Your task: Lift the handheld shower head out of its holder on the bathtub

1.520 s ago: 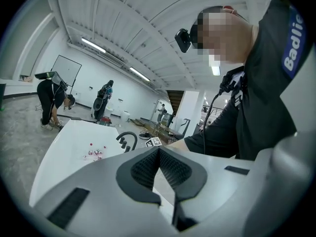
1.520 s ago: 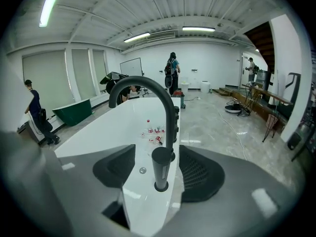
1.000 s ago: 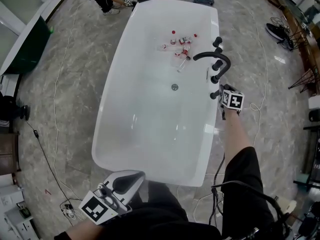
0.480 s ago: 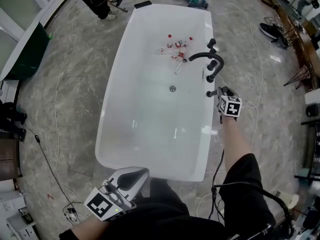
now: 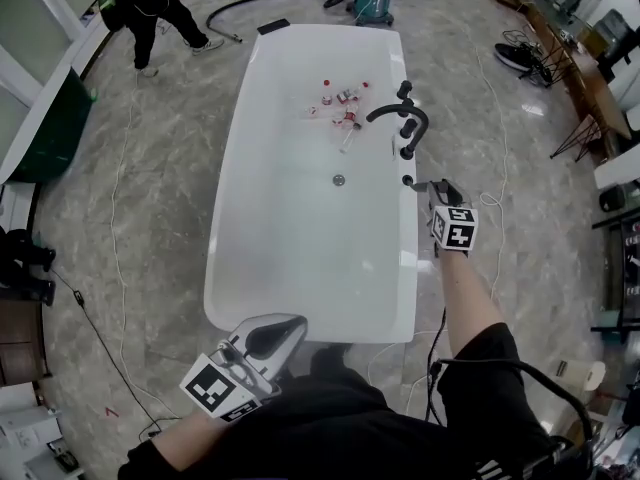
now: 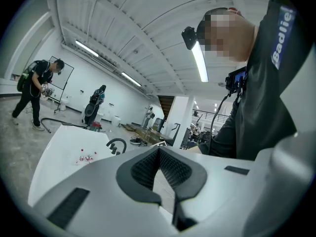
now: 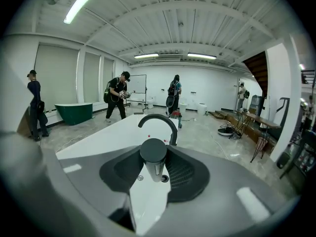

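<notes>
Handheld shower head (image 7: pixel 153 156) sits clamped between the pads of the right gripper (image 7: pixel 154 158) in the right gripper view. Its round dark cap stands at the jaw tips. Its tapered stem hangs free and ends just above a small dark socket, the holder (image 7: pixel 163 178), on the white rim of the bathtub (image 7: pixel 106 138). Stem and socket look apart, so I judge the head is out of its seat. The black arched faucet (image 7: pixel 159 123) rises farther along the same rim.

In the head view, compared with a second ago, the right gripper (image 5: pixel 437 194) no longer presses low against the right rim of the bathtub (image 5: pixel 300 238) beside the last black fitting. It now stands off that rim on the floor side and seems higher. The dark shower head (image 5: pixel 420 185) comes with it, and the holder (image 5: pixel 407 180) shows alone as a dot on the rim. That shift suggests the lift itself is essentially made. What is left is to carry the head clear of the bathtub.

The left gripper (image 5: pixel 270 336) hangs outside the bathtub's near end, much as before, only slightly raised.

In the left gripper view the left gripper (image 6: pixel 158 151) has its tips together with nothing between them. It points along the bathtub (image 6: pixel 64 147) toward the faucet and plays no part in the lift.
</notes>
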`<action>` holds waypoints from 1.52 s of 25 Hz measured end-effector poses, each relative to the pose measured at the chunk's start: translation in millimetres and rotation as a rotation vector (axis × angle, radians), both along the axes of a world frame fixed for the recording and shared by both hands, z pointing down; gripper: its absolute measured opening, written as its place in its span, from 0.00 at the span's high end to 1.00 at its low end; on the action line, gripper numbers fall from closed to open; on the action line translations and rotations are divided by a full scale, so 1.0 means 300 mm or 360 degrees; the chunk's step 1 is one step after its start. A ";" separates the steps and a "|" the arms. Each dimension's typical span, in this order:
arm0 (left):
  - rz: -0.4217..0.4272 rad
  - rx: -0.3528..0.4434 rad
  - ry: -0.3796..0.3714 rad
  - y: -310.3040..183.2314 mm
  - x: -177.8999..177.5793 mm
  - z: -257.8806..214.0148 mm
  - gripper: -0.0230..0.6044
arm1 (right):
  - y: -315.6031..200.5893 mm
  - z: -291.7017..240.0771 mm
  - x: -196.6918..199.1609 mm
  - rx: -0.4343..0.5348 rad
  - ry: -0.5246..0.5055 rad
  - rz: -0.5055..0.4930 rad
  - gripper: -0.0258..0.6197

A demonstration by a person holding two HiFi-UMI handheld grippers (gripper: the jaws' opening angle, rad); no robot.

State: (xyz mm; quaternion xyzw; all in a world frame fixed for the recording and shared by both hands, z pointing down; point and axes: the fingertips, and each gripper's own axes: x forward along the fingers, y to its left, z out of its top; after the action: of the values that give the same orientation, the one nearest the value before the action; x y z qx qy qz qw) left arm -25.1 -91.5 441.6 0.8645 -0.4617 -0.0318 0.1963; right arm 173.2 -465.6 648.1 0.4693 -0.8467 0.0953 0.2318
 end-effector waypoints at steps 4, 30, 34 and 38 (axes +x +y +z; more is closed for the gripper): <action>0.0059 0.0050 0.0039 0.040 -0.004 -0.021 0.96 | 0.151 -0.089 -0.010 0.0042 -0.0003 0.0011 0.75; 0.0454 0.0265 0.0107 0.163 0.016 -0.185 0.96 | 0.955 -0.476 -0.131 0.0080 -0.0124 -0.0110 0.75; 0.0472 0.0294 0.0129 0.178 0.026 -0.190 0.96 | 1.060 -0.518 -0.175 0.0088 -0.0156 -0.0175 0.75; 0.0484 0.0260 0.0109 0.183 0.016 -0.187 0.96 | 1.132 -0.577 -0.222 0.0104 -0.0175 -0.0236 0.75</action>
State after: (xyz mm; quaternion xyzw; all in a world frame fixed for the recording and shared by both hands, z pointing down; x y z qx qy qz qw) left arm -20.4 -36.5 385.5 0.9358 -0.3147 -0.0685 0.1436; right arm 106.5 -126.1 475.1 0.4066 -0.8933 0.0760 0.1760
